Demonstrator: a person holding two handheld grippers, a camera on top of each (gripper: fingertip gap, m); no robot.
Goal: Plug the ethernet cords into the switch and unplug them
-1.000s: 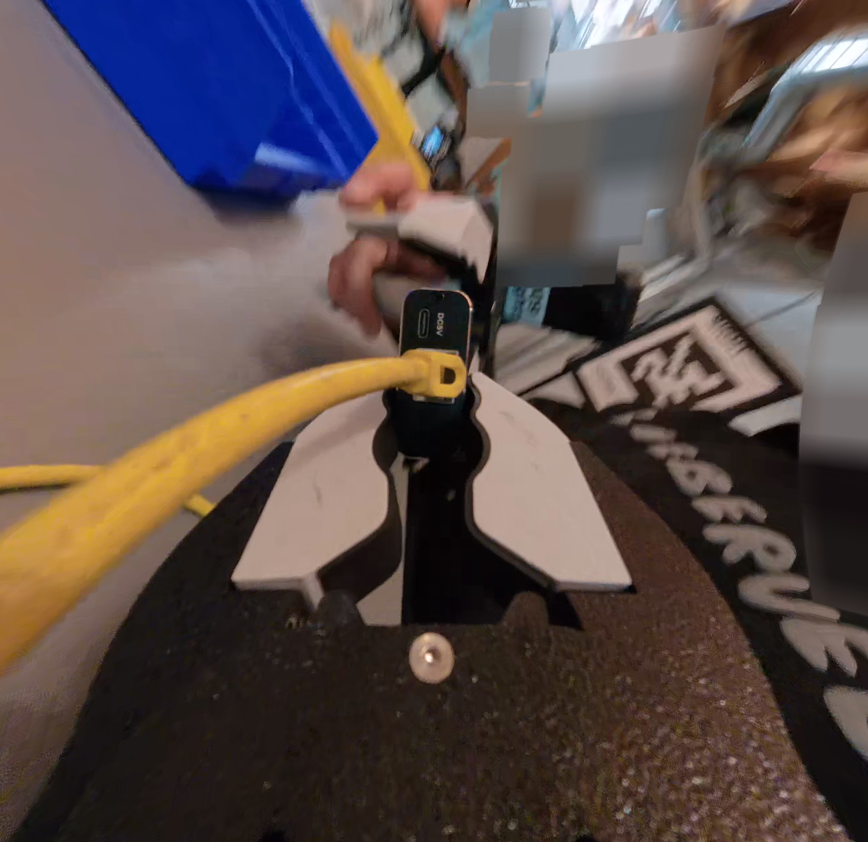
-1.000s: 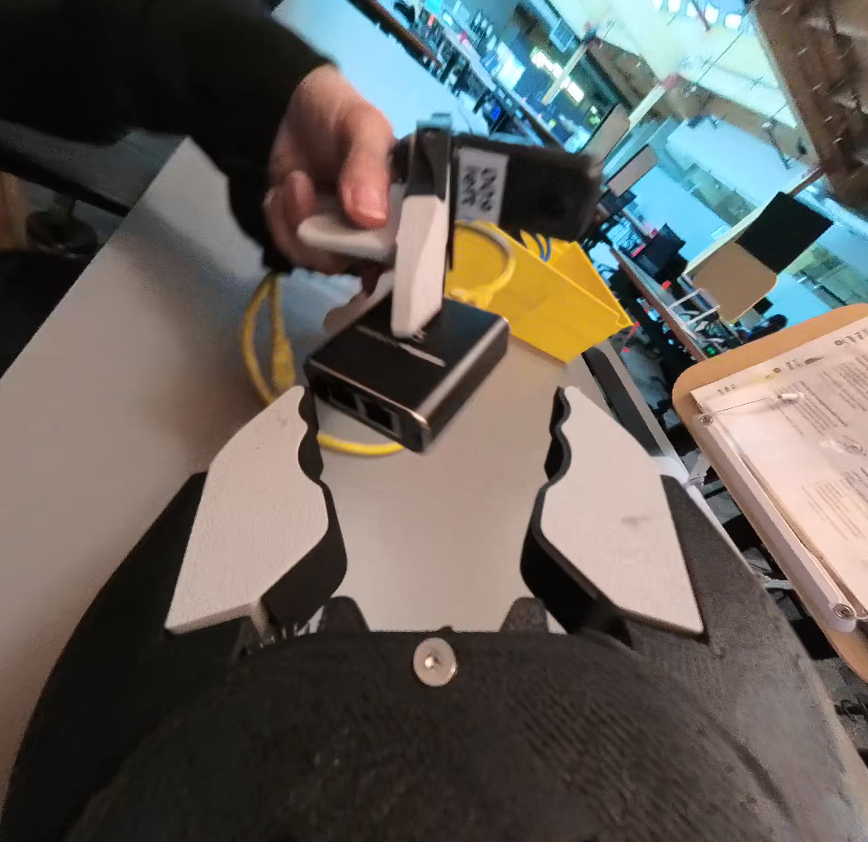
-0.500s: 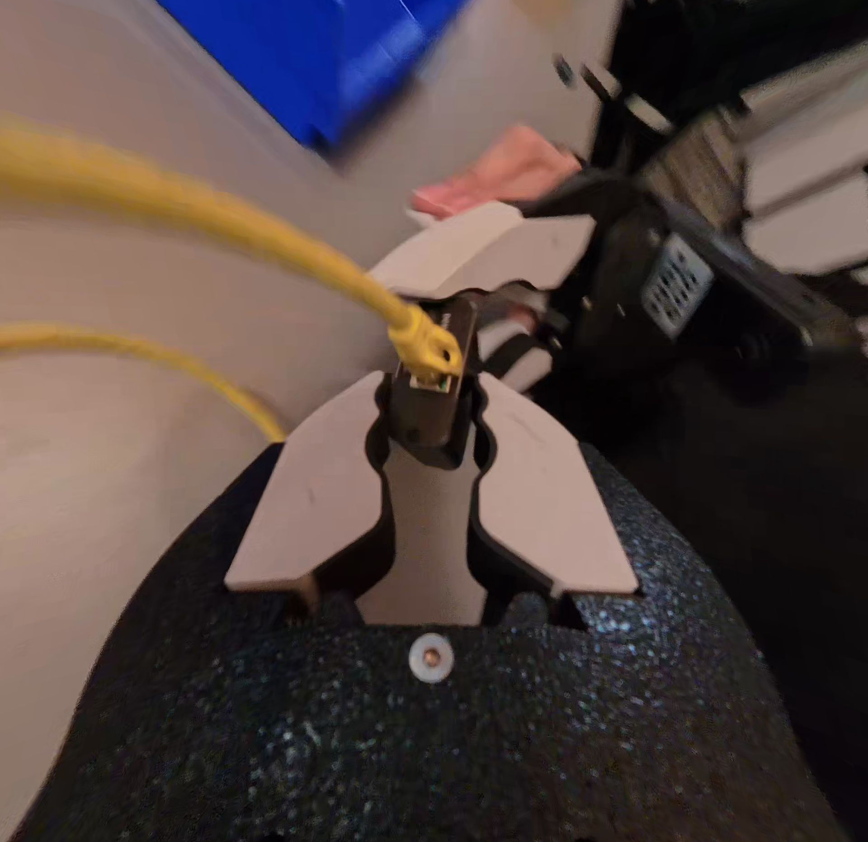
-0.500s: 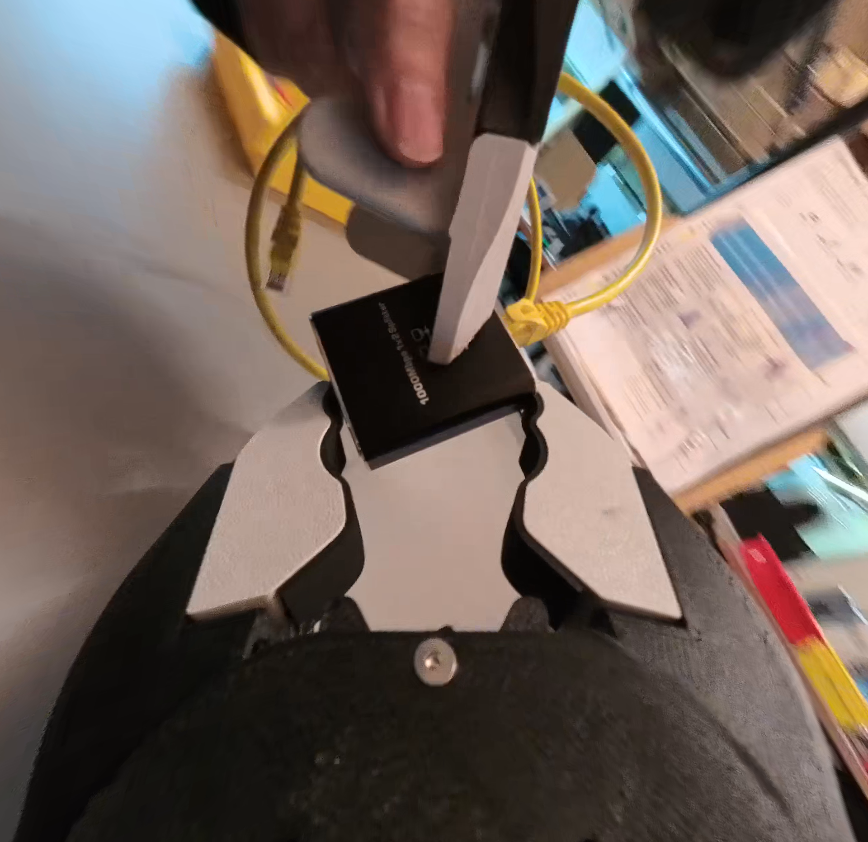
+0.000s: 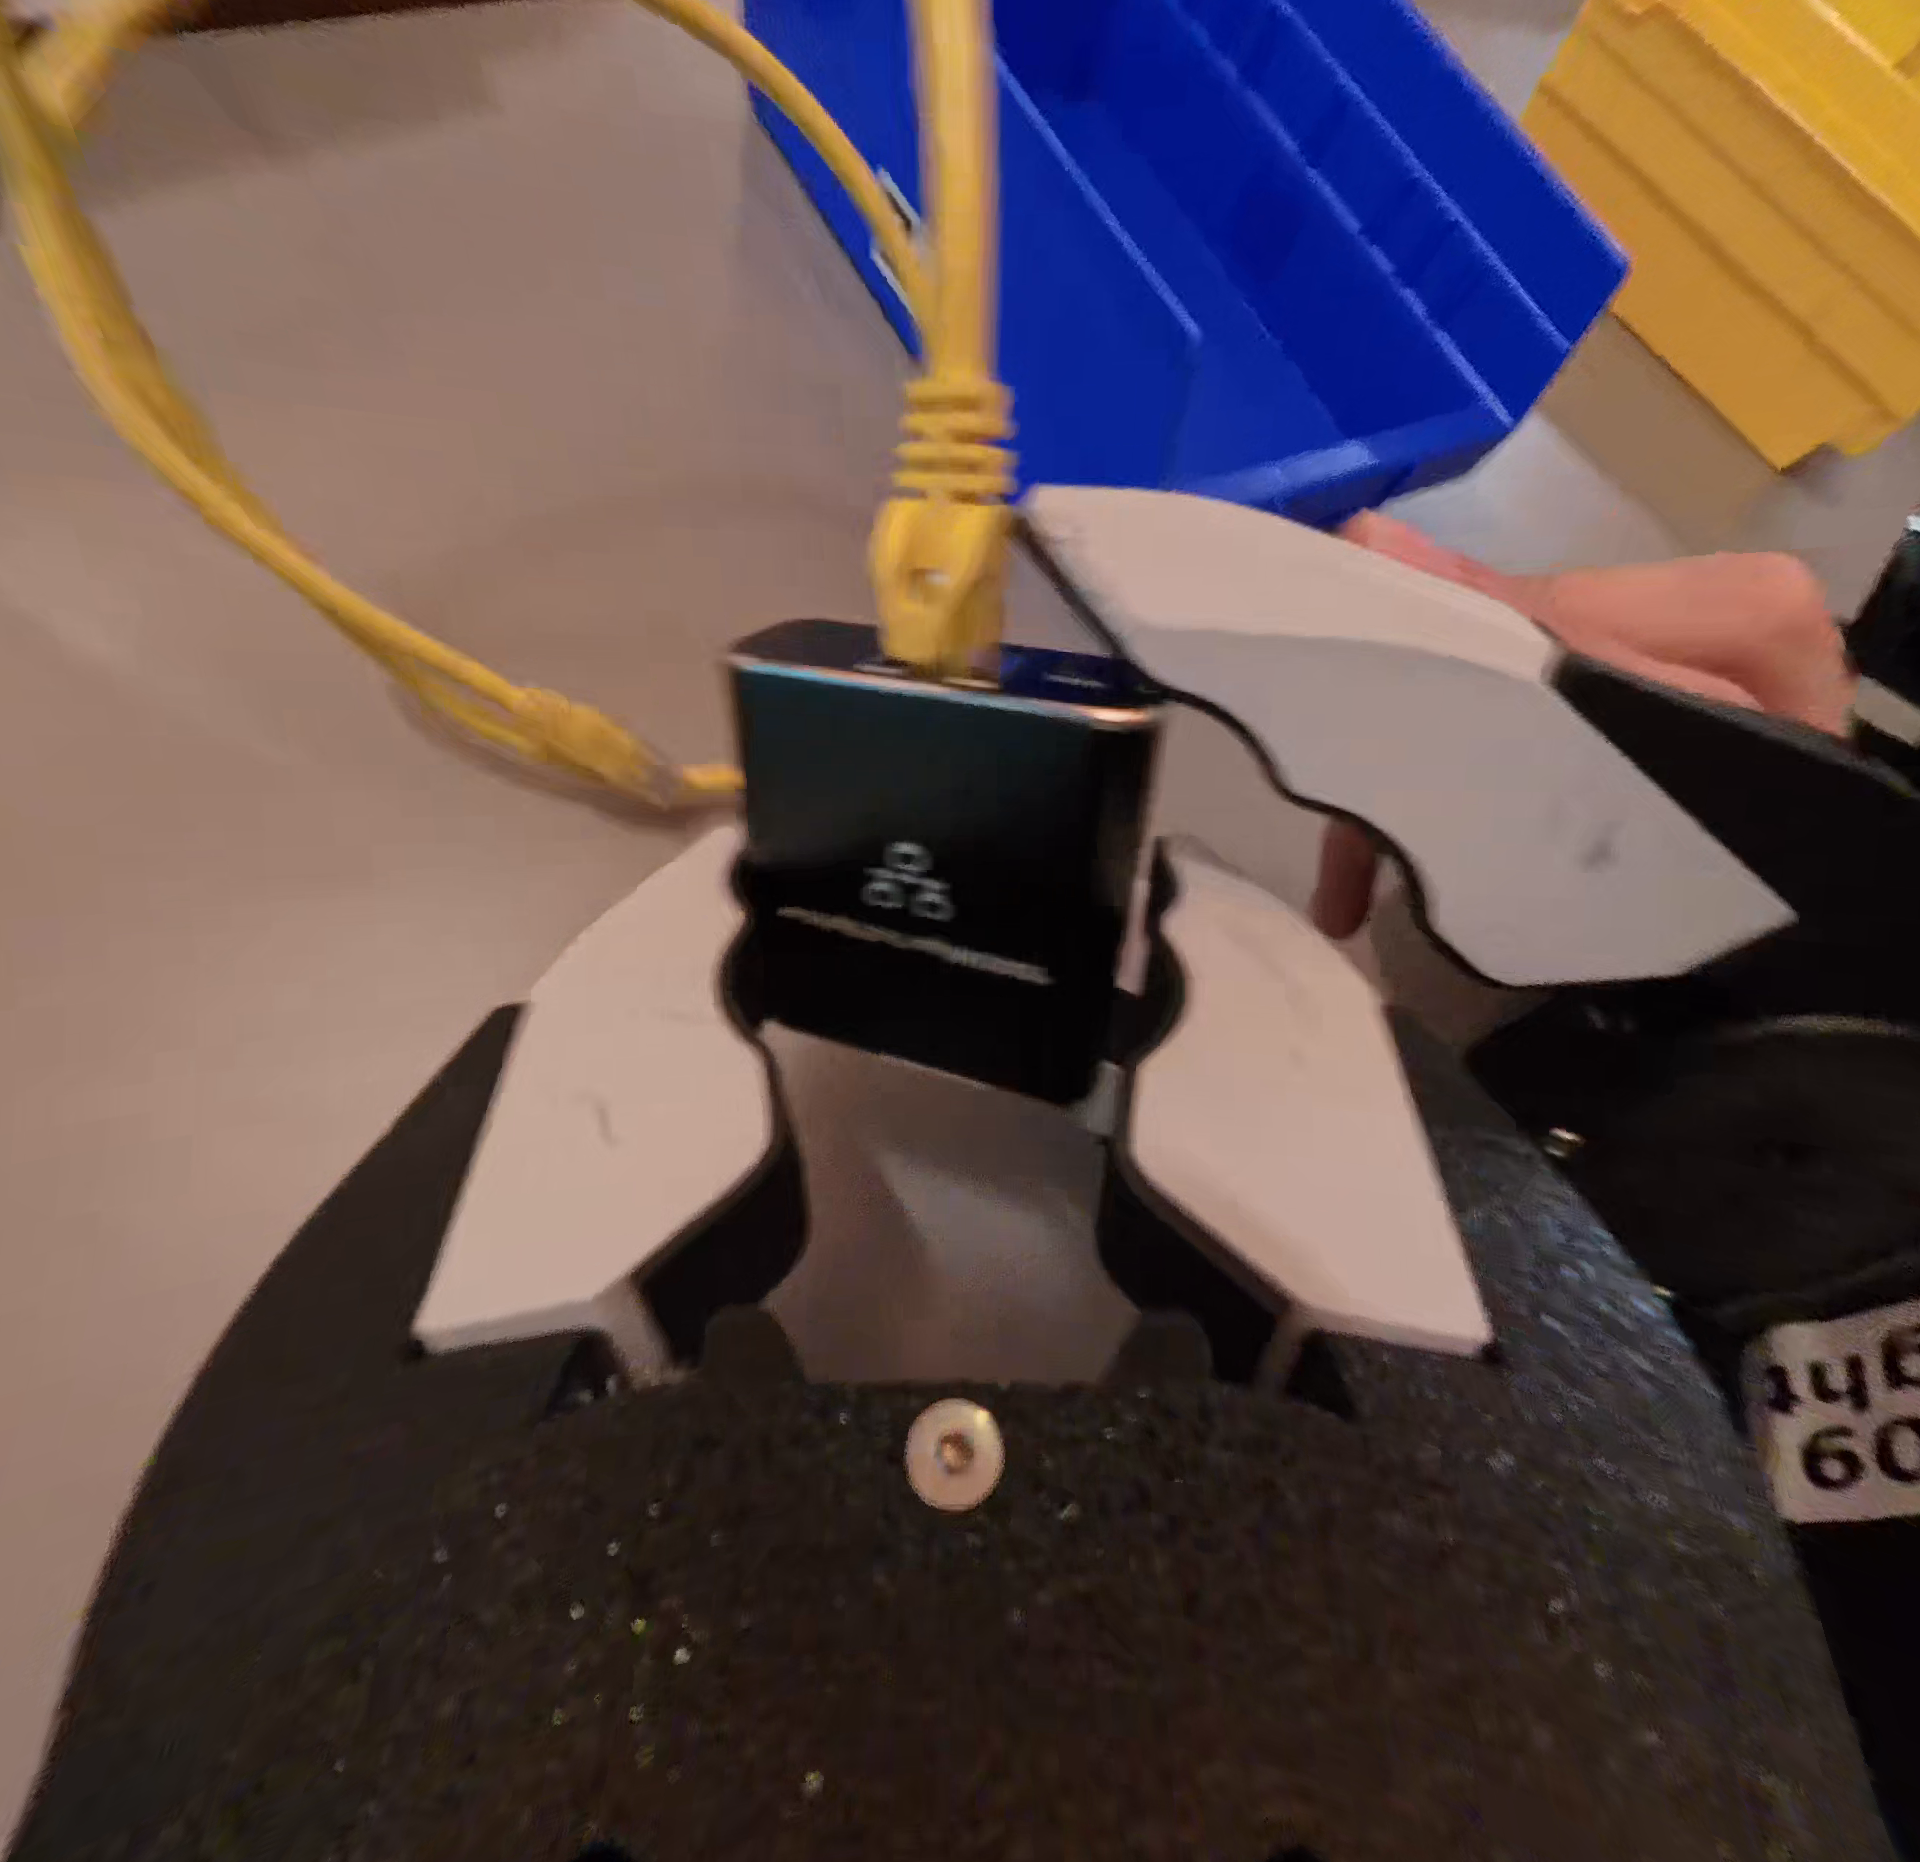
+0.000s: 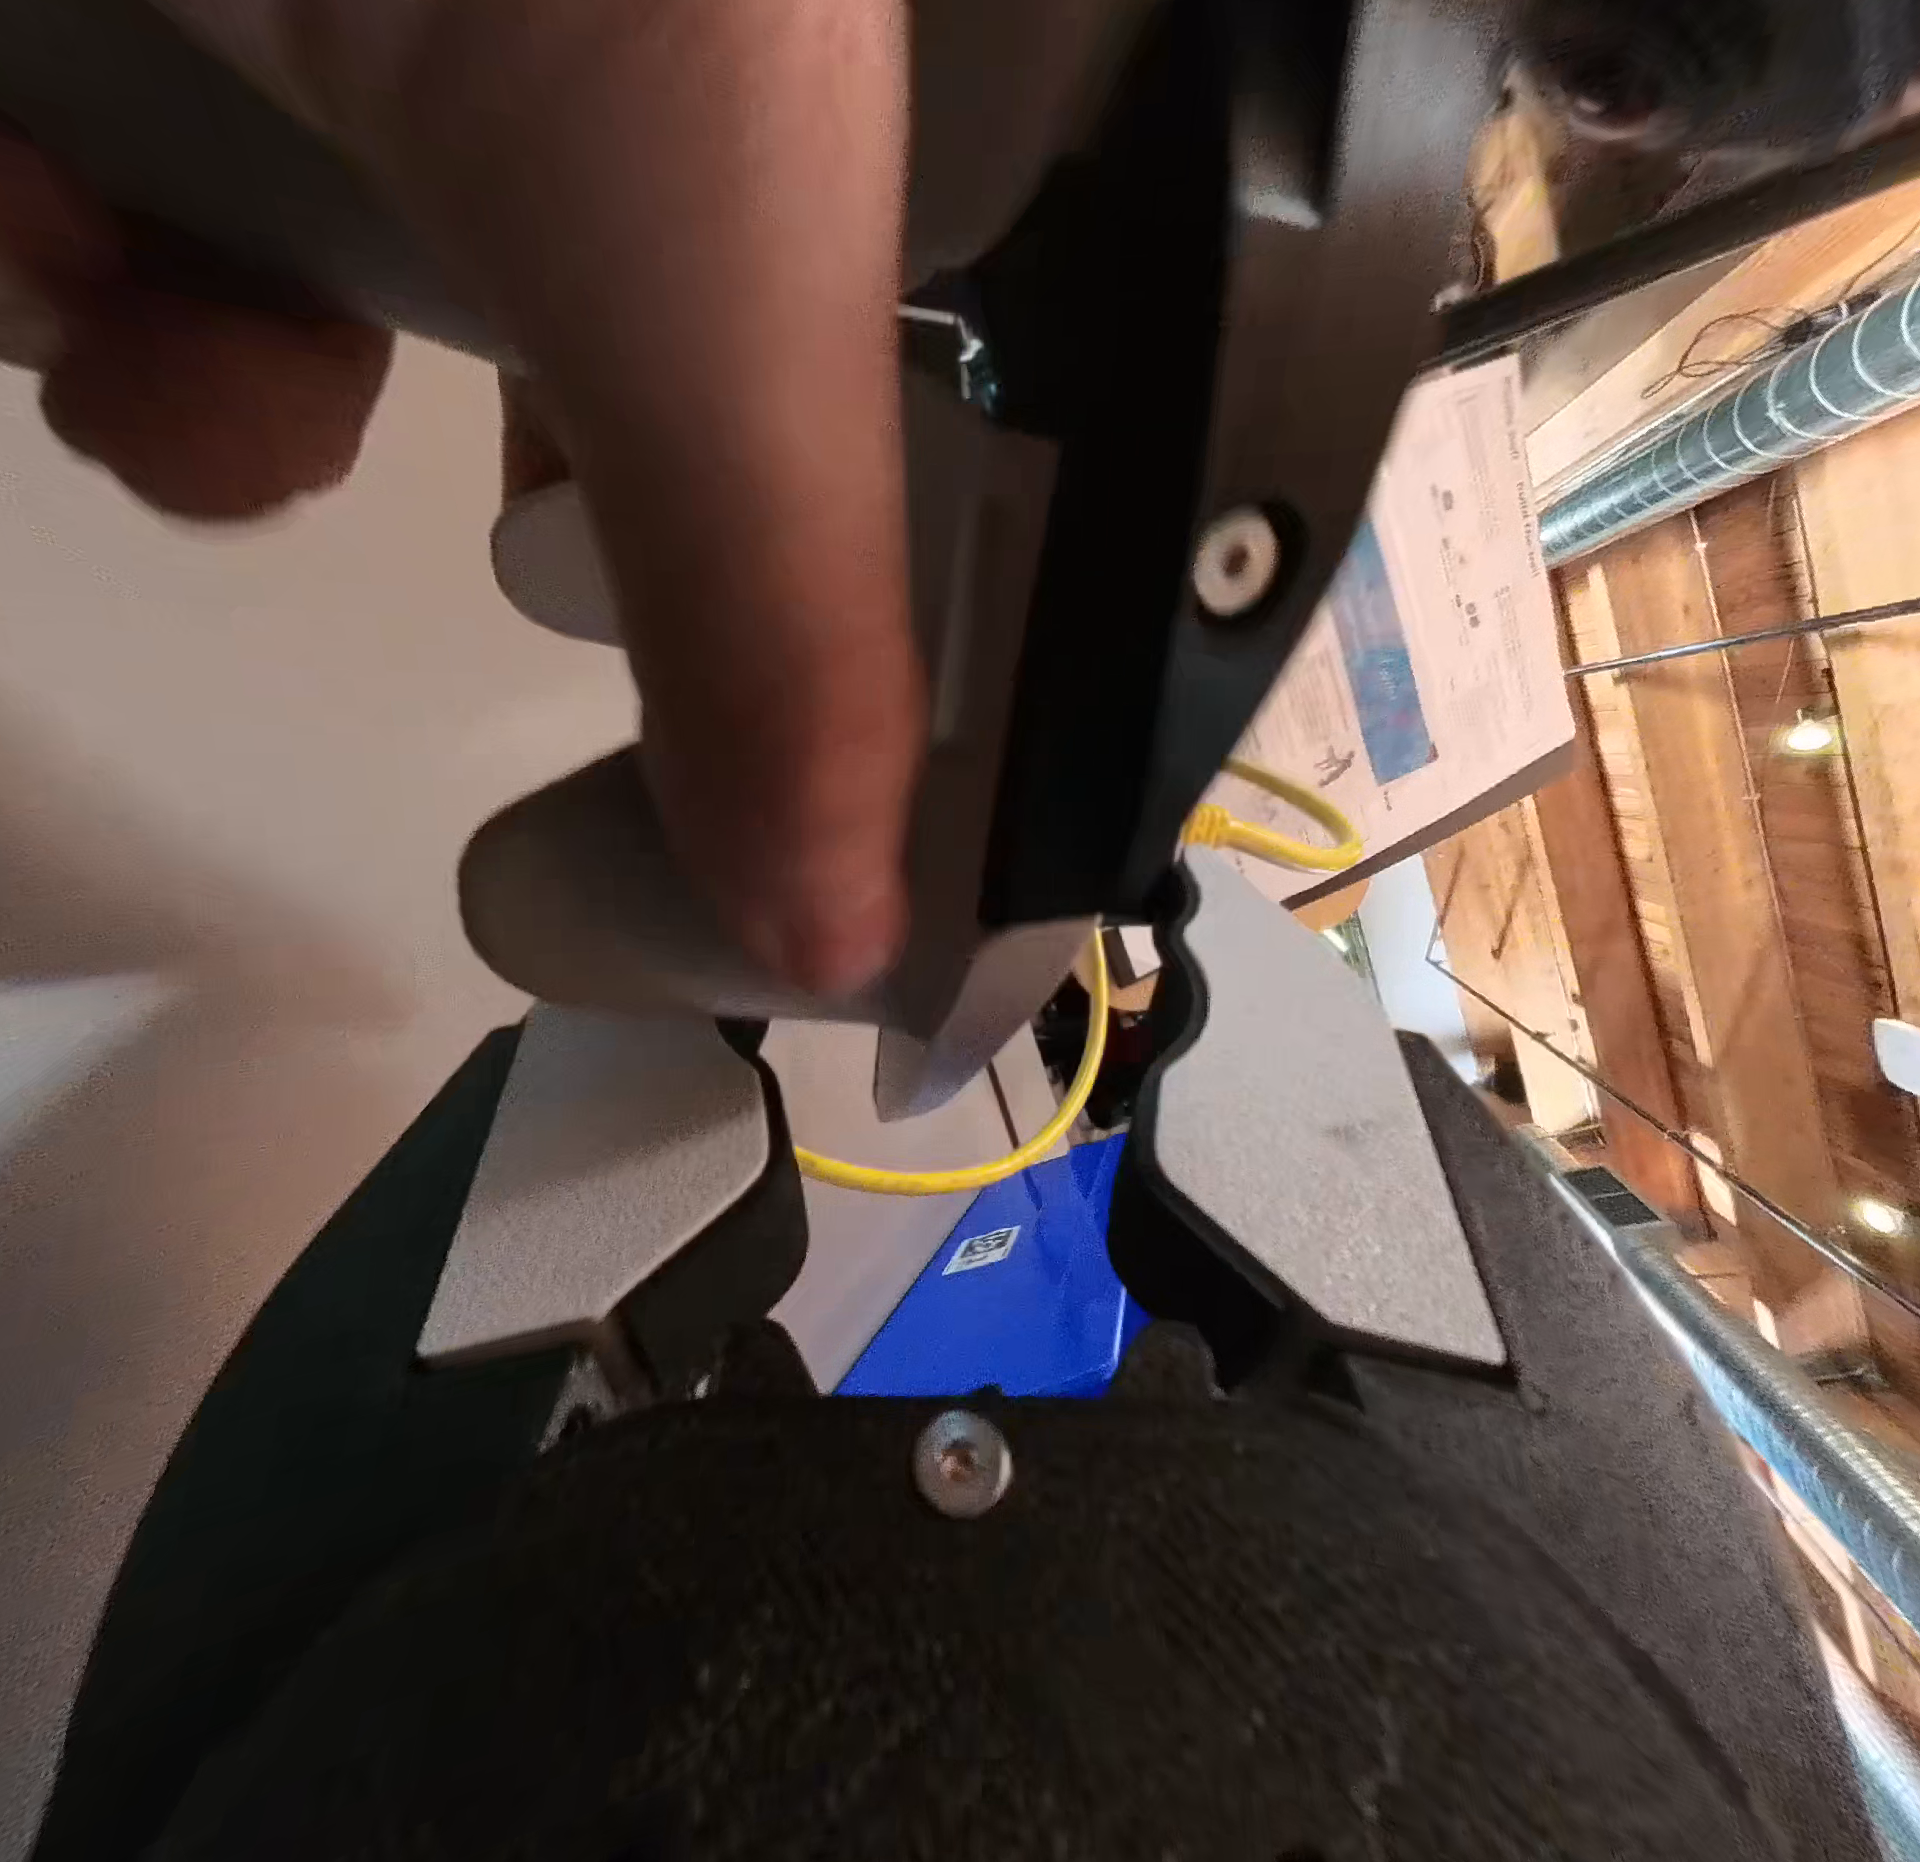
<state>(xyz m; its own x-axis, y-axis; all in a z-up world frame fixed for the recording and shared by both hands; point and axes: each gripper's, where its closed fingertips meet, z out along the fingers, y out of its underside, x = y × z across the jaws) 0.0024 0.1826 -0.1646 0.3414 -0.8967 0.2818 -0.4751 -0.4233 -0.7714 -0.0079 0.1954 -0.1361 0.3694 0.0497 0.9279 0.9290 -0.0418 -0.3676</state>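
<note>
Left tool [image 5: 940,965] clenched on the switch [image 5: 935,856], fingers [image 5: 613,1095] gripping its two side faces near the rear end; port face points away toward 12 o'clock. One yellow cord [image 5: 961,202] is seated in a port, its plug [image 5: 940,586] standing up out of the port face; the cord's slack loops off to 10 o'clock over the table [image 5: 416,410]. A second yellow plug [image 5: 582,742] lies at 9 o'clock of the switch, apparently unplugged, blurred. Right tool [image 5: 1340,732] sits just beside the plug at 3 o'clock; in its own view its fingers [image 6: 1288,1137] stand apart with nothing between them, so released. Blue bin [image 5: 1195,254] at 1 o'clock, yellow bin [image 5: 1745,202] beyond. Judgement: switch is small, rigid, light, with smooth casing, likely slippery, so a side grip clear of the ports suits it. Cord is limp; the plug boot is the only stiff part and the place to pinch. The latch tab probably needs pressing before pulling, and pulling on the cord itself risks strain.
</note>
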